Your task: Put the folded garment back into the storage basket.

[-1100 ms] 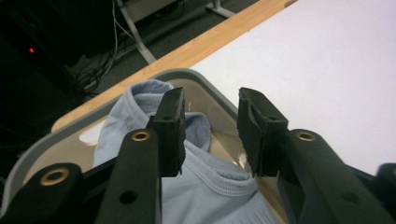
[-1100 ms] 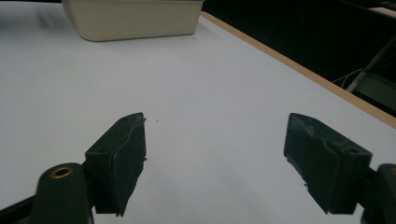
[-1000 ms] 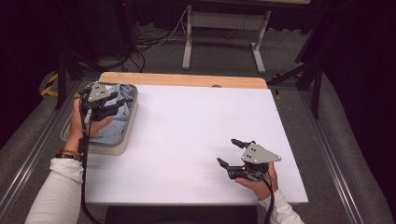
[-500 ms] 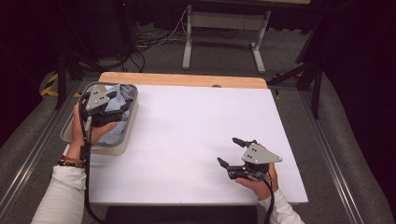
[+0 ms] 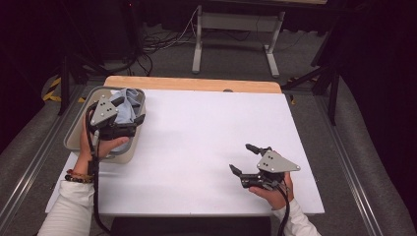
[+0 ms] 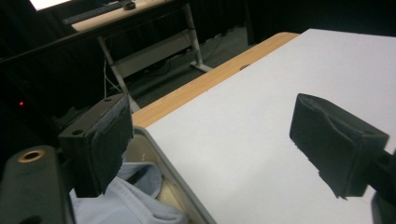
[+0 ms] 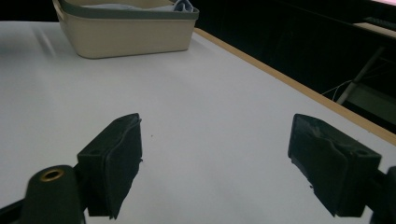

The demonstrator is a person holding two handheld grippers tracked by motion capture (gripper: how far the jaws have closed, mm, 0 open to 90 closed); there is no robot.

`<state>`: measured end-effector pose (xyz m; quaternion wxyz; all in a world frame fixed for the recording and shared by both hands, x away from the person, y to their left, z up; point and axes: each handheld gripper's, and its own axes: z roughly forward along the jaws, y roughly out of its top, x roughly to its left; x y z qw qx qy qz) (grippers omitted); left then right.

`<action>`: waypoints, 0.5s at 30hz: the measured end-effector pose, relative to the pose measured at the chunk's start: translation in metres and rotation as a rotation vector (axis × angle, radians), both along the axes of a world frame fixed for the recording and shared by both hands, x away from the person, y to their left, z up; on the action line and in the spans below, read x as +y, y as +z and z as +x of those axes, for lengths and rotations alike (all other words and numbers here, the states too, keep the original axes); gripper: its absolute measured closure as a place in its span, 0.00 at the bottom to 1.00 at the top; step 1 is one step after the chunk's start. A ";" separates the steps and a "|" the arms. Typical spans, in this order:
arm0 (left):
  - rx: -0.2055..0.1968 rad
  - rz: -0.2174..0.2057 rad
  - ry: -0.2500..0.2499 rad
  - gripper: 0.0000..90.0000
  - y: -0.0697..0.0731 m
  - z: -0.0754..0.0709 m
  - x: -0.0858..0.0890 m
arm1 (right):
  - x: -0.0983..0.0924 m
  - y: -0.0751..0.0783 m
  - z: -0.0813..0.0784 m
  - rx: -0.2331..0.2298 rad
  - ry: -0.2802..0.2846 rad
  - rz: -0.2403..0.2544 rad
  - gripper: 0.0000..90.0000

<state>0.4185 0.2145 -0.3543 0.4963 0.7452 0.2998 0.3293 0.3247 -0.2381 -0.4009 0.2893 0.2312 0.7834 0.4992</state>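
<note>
From the high view, the left gripper point(image 5: 132, 117) hangs over the right rim of a beige bin point(image 5: 74, 140) at the table's left edge. A light blue cloth point(image 5: 127, 109) lies bunched in the bin's far end, just behind the gripper. Its jaws have just been opening and now stand spread with nothing between them. The right gripper point(image 5: 243, 158) rests low over the white table point(image 5: 196, 132) near the front right, jaws spread and empty, well apart from the bin.

In the left gripper view, the two black jaws stand wide apart; the cloth point(image 6: 126, 198) lies below the left jaw, inside the bin point(image 6: 168, 170).

In the right gripper view, the jaws stand wide over bare table point(image 7: 196, 93); the bin point(image 7: 126, 32) sits far off with the cloth point(image 7: 180, 5) peeking over its rim.
</note>
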 end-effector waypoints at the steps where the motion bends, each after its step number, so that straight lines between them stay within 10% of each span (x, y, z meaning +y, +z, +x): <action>1: -0.004 -0.003 -0.001 0.14 0.000 -0.001 -0.001 | 0.000 0.000 0.000 -0.001 -0.003 0.001 0.19; 15: -0.037 -0.053 -0.041 0.08 -0.002 -0.019 -0.007 | -0.001 0.001 -0.001 -0.010 -0.016 0.004 0.16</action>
